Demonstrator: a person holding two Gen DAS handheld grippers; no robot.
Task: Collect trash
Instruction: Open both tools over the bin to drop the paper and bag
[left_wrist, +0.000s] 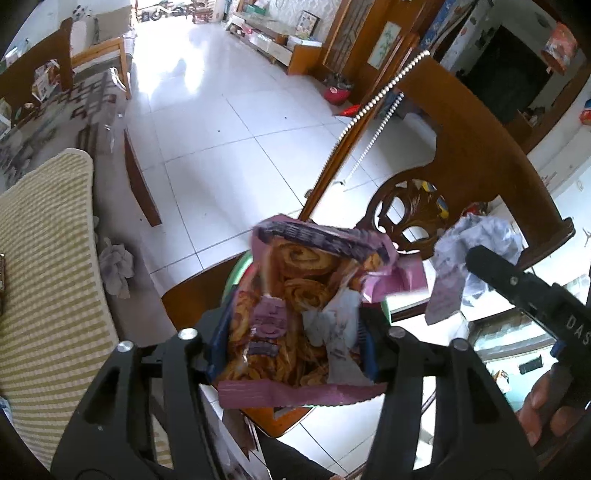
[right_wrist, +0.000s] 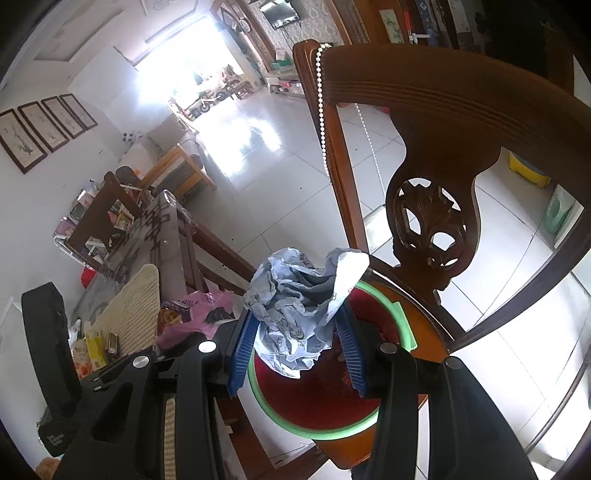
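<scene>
A: What stands ahead?
B: A carved wooden chair (right_wrist: 428, 229), a string of white beads (right_wrist: 320, 107) hanging over its back.
A: And left?
B: A striped woven mat (left_wrist: 48, 266) beside a patterned cloth (left_wrist: 55, 122); four framed pictures (right_wrist: 44, 125) hang on the wall.

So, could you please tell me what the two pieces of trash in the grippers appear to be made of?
Snack wrapper: thin glossy plastic film, judging by its sheen and the serrated sealed edge. Crumpled wad: matte printed paper, holding sharp creases; possibly newsprint.
</scene>
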